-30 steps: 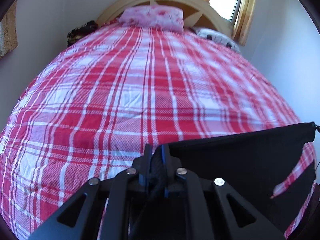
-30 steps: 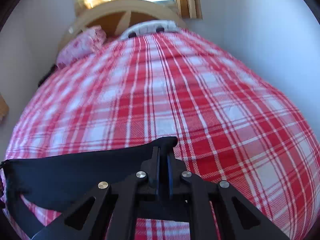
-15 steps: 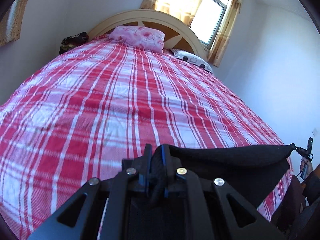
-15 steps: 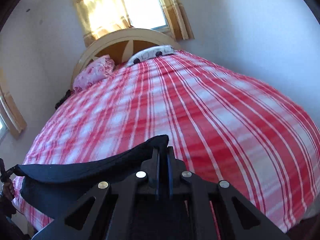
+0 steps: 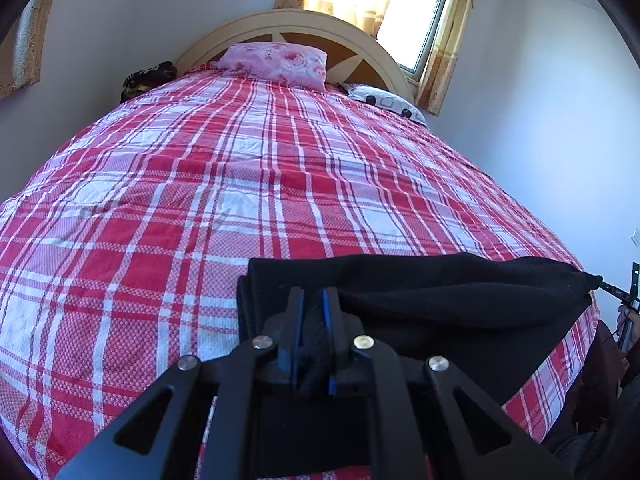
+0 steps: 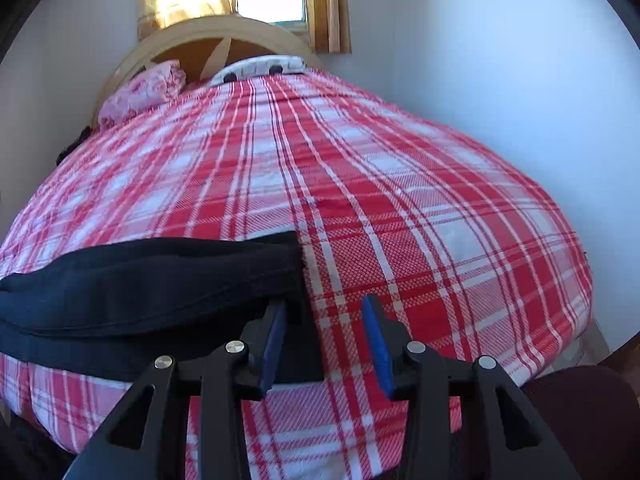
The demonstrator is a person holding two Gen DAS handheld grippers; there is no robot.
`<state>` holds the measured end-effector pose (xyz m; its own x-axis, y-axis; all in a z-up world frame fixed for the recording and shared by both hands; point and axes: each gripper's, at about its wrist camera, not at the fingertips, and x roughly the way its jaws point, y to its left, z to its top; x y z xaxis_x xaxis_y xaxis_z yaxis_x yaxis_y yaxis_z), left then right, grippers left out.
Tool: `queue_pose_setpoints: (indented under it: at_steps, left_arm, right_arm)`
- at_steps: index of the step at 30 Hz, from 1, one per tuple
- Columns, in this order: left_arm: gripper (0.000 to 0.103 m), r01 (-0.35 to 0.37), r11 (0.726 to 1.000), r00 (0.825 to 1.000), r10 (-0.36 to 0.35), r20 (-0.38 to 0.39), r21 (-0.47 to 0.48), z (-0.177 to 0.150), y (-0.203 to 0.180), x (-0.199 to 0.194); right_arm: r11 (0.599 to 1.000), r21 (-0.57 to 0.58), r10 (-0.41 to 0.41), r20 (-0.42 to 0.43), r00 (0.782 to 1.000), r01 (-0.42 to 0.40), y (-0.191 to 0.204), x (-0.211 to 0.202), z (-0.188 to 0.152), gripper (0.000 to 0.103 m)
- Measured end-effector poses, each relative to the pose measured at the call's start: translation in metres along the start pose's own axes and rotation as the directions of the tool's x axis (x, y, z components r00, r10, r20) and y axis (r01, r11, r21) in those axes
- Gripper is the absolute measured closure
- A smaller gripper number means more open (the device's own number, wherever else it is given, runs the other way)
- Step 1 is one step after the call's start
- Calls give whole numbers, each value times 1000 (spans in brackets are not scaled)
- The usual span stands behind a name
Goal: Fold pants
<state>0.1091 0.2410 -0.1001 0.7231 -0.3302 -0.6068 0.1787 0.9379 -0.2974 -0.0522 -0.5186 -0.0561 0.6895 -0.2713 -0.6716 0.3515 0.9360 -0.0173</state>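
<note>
On the plaid bed (image 5: 248, 184), left fingers (image 5: 312, 312) pinch the black pants (image 5: 440, 292); right fingers (image 6: 326, 320) are opening, free of cloth.

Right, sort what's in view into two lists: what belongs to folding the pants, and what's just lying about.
Part of the job:
- black pants, laid across the near end of the bed
- left gripper, shut on the pants
- right gripper, jaws opening, letting the pants go
- plaid bedspread, the folding surface

Just lying about:
- pink pillow
- white patterned pillow
- dark bundle beside the headboard

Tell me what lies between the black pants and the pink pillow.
Only bare plaid bedspread lies between the black pants and the pink pillow, shown clearest in the left wrist view.
</note>
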Motion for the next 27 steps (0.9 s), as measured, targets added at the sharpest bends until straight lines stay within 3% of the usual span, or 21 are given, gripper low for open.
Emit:
queue_pose_setpoints:
  at_steps: [2, 4, 6, 8, 11, 12, 14, 15, 17, 19, 21, 22, 24, 27]
  left_arm:
    - [93, 5, 1000, 1000, -5, 4, -6, -1, 2, 1]
    - [93, 5, 1000, 1000, -5, 6, -13, -1, 3, 2]
    - [93, 6, 1000, 1000, -6, 11, -16, -2, 2, 3]
    - [93, 8, 1000, 1000, -7, 17, -15, -2, 2, 2]
    - [93, 11, 1000, 1000, -11, 28, -7, -5, 0, -3]
    - [93, 12, 1000, 999, -12, 31, -5, -5, 0, -4]
    - [93, 15, 1000, 999, -15, 35, -10, -7, 0, -4]
    - [93, 17, 1000, 999, -17, 36, -13, -8, 0, -4]
    - [93, 18, 1000, 999, -18, 36, -15, -7, 1, -3]
    - [93, 22, 1000, 999, -21, 39, -14, -7, 0, -4]
    - [93, 26, 1000, 999, -26, 40, -14, -7, 1, -5]
    - [93, 27, 1000, 999, -26, 40, -14, -7, 0, -4]
    - [93, 30, 999, 999, -30, 38, -19, -7, 2, -3]
    - [93, 38, 999, 999, -37, 38, -21, -7, 3, -2]
  right_arm:
    - [998, -11, -66, 61, 996, 66, 11, -22, -3, 62]
    - [996, -46, -71, 132, 989, 77, 32, -44, -4, 62]
    - [996, -81, -23, 180, 983, 38, 65, -58, -2, 62]
    - [985, -167, 83, 189, 978, -51, 105, -63, 1, 62]
    - [910, -391, 207, 132, 969, -141, 182, -60, -4, 62]
    - [888, -434, 229, 128, 965, -153, 204, -59, -7, 62]
    - [844, -470, 334, 79, 939, -261, 239, -56, -12, 62]
    - [805, -486, 403, 27, 915, -340, 261, -51, -17, 62]
    - [736, -547, 456, -36, 889, -399, 301, -45, -30, 62]
    - [634, -648, 478, -100, 873, -422, 345, -39, -52, 62]
    - [561, -712, 484, -132, 865, -423, 375, -34, -71, 66]
    - [525, -737, 484, -154, 861, -426, 388, -31, -80, 67]
    - [468, -800, 453, -147, 879, -375, 411, -24, -96, 70]
    - [447, -842, 403, -112, 909, -302, 424, -11, -102, 75]
